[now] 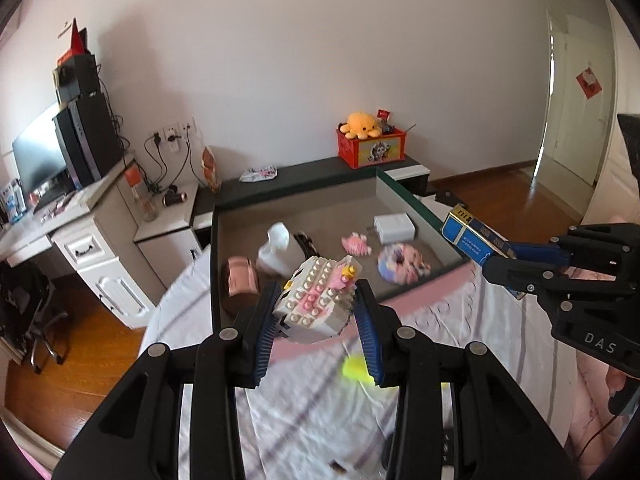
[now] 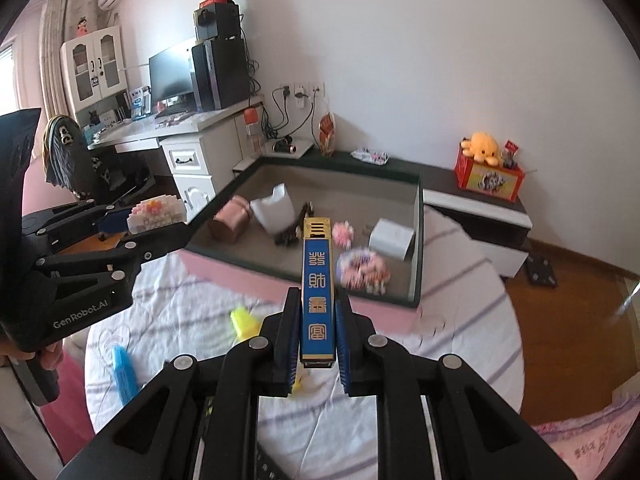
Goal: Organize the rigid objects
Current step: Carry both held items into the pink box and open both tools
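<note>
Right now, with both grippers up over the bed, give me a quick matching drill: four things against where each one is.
Things:
1. brick model
2. blue box
3. white jug
4. yellow piece

Places:
A. on the striped sheet
B. in the left gripper, jaws shut on it
C. inside the grey tray
D. in the right gripper, jaws shut on it

Pairs: 1-B, 2-D, 3-C, 4-A
</note>
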A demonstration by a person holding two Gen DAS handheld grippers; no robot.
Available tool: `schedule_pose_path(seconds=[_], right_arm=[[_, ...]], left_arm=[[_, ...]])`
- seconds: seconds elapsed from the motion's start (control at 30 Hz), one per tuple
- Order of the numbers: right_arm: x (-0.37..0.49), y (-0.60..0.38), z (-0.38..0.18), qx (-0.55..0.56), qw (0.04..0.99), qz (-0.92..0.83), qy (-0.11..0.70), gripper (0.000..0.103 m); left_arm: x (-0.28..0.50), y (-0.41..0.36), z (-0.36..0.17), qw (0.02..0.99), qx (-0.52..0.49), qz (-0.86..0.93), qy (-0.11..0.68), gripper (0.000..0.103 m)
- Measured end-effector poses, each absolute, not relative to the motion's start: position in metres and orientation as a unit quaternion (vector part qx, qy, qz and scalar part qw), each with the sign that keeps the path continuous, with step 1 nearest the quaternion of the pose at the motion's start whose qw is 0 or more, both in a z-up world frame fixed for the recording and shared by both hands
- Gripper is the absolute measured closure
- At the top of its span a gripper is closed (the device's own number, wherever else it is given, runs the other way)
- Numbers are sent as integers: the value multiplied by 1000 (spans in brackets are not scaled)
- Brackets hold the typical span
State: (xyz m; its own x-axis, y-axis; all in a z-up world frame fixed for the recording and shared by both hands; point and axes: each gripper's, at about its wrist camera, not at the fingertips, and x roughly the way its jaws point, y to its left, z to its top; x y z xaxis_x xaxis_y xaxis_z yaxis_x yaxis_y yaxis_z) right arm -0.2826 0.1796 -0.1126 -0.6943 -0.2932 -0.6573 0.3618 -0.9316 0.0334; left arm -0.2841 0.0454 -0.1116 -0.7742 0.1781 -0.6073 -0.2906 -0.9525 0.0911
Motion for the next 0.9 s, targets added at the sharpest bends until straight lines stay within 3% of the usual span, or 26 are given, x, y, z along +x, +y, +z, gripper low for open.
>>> schedule_pose_path(seconds=[0.47,0.9], right_arm=[[-376,178,-108,356,183,-914,66,87],[-470,179,-153,422,179,-884,90,87]], left_arm=[[-391,79,-116,150,-338,922,119,65],[-479,111,-161,149,-403,888,162,65]])
